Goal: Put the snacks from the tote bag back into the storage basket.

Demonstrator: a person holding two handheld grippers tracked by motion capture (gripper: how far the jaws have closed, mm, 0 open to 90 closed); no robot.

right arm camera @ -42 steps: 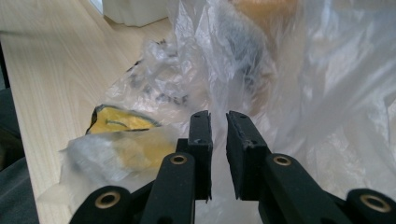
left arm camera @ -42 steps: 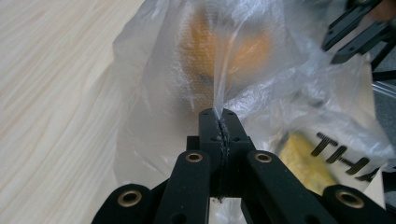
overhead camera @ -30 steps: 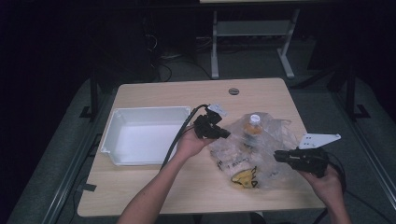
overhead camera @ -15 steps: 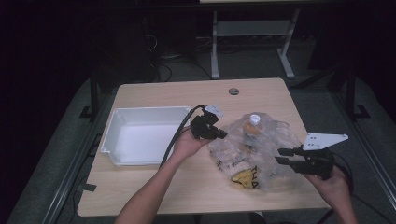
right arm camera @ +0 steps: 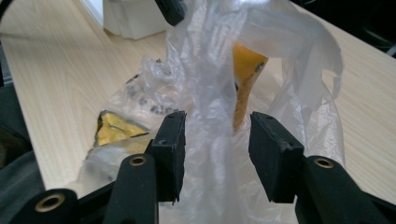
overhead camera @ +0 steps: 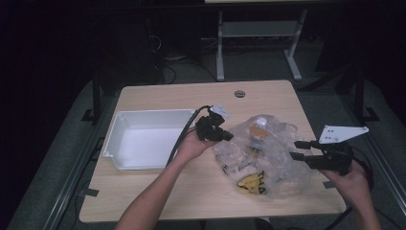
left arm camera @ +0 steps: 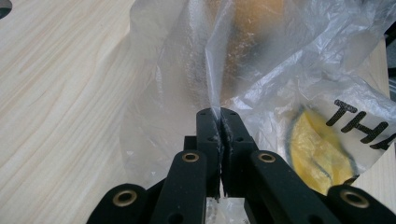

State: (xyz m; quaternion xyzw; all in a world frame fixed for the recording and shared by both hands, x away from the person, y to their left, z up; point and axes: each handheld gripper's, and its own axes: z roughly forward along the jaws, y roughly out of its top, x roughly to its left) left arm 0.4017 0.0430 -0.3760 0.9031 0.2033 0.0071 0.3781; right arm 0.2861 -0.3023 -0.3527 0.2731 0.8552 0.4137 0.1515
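A crumpled clear plastic bag (overhead camera: pixel 268 153) with a yellow print and black letters lies on the wooden table (overhead camera: pixel 182 96). An orange-topped item (overhead camera: pixel 261 128) shows through its film. My left gripper (overhead camera: pixel 226 136) is shut on a fold at the bag's left edge; in the left gripper view the jaws (left arm camera: pixel 218 114) pinch the film (left arm camera: pixel 210 70) tight. My right gripper (overhead camera: pixel 299 149) hovers at the bag's right side. Its jaws have just been opening and stand apart (right arm camera: pixel 216 133), with loose film (right arm camera: pixel 210 93) between them that the pads do not press.
A white tray (overhead camera: pixel 148 113) sits on the table's left part, close to my left hand. A round cable hole (overhead camera: pixel 239 93) lies near the far edge. Dark floor and a table frame lie beyond.
The right gripper has risen a little and its jaws have spread apart, letting go of the film. The left gripper has stayed put, still pinching the bag.
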